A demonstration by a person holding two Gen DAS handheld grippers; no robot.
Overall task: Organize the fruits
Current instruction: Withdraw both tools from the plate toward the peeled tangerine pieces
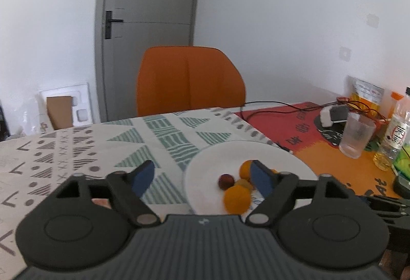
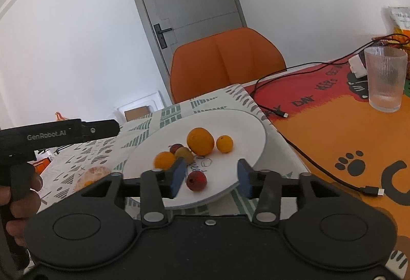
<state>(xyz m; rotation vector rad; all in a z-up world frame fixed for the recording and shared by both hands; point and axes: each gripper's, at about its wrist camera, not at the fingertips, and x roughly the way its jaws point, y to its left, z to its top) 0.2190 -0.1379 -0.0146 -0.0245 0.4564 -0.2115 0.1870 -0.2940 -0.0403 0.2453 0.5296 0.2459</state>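
the fruits sit on the white plate [image 2: 246,123] on the desk [image 2: 333,126]. the right tool [image 2: 211,176] is part open, and a small red fruit [image 2: 196,180] lies between its blue pads, not squeezed. the left tool [image 1: 202,178] is wide open and holds nothing, with an orange fruit [image 1: 237,199] near it. i think both should lift slowly so nothing rolls off.
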